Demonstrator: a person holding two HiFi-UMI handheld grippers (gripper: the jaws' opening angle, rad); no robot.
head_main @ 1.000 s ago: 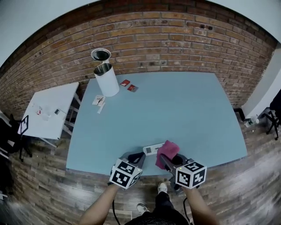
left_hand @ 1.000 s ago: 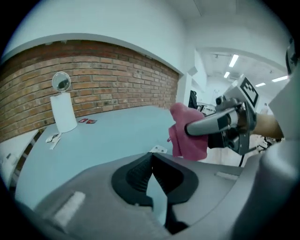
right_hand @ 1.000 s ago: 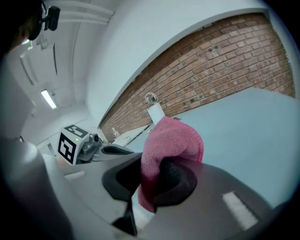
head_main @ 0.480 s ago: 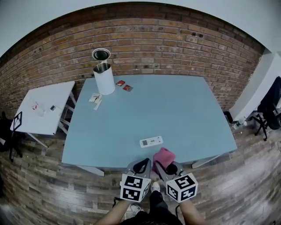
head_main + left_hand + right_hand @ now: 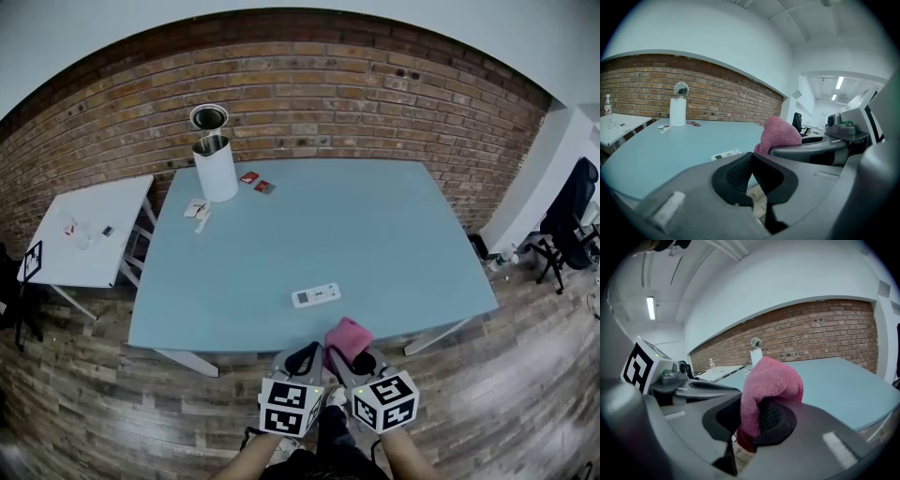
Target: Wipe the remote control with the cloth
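A white remote control [image 5: 316, 296] lies flat on the blue table [image 5: 375, 234] near its front edge; it also shows low in the left gripper view as a small remote control [image 5: 725, 154]. My right gripper [image 5: 352, 361] is shut on a pink cloth [image 5: 346, 337], which bulges up between its jaws as a pink cloth [image 5: 769, 385]. My left gripper [image 5: 304, 359] is shut with nothing in it, its jaws [image 5: 751, 173] meeting. Both grippers hang side by side just off the table's front edge, apart from the remote.
A white cylinder bin [image 5: 215, 167] with a round mirror [image 5: 208, 117] stands at the table's far left corner, with small red packets [image 5: 255, 181] and papers [image 5: 196, 210] beside it. A white side table [image 5: 84, 234] stands left. A brick wall [image 5: 356, 103] runs behind.
Both grippers have drawn back from the table toward me, the cloth going with the right one. The remote now lies alone on the table, farther from the jaws.
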